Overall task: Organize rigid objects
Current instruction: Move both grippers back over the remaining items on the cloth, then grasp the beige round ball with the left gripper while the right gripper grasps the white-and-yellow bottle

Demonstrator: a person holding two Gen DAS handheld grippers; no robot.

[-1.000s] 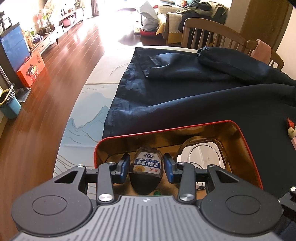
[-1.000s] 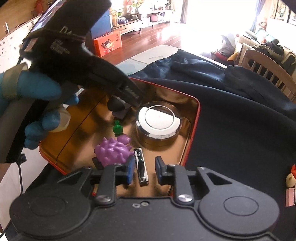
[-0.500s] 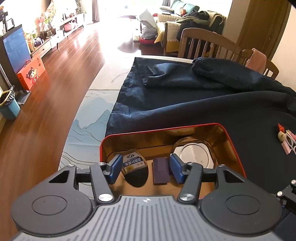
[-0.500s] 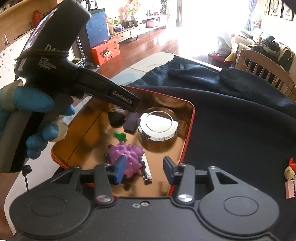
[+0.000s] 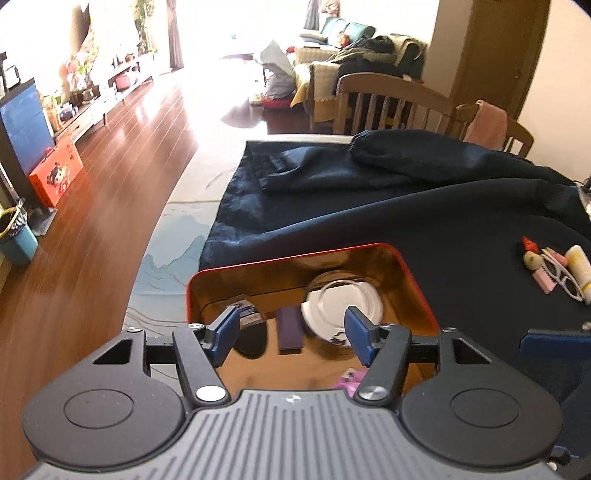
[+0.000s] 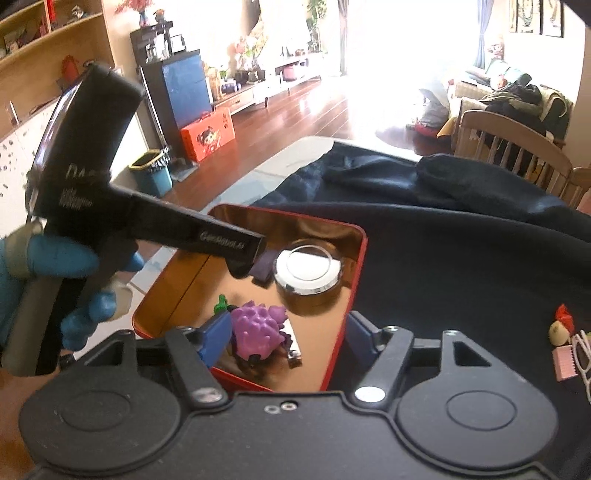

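Both tools hover over the red tin [image 6: 354, 295], gathering the loose items there: right gripper [image 6: 282, 334] and left gripper [image 5: 290, 328] both gape empty. Nearest lies a purple toy [image 6: 256, 330], farther the round jar [image 6: 308, 271]; a small bottle [image 5: 247, 314] sits half-hidden behind a pad, its label unreadable

Strong daylight floods in from the far windows [image 5: 207, 33] and glares off the reddish wooden floor [image 5: 110, 155]. Wooden chairs [image 5: 391, 107] stand at the worktop's far edge; beyond them is a sofa [image 5: 347, 33] heaped with clothes. A low cabinet [image 5: 122, 85] lines the left wall.
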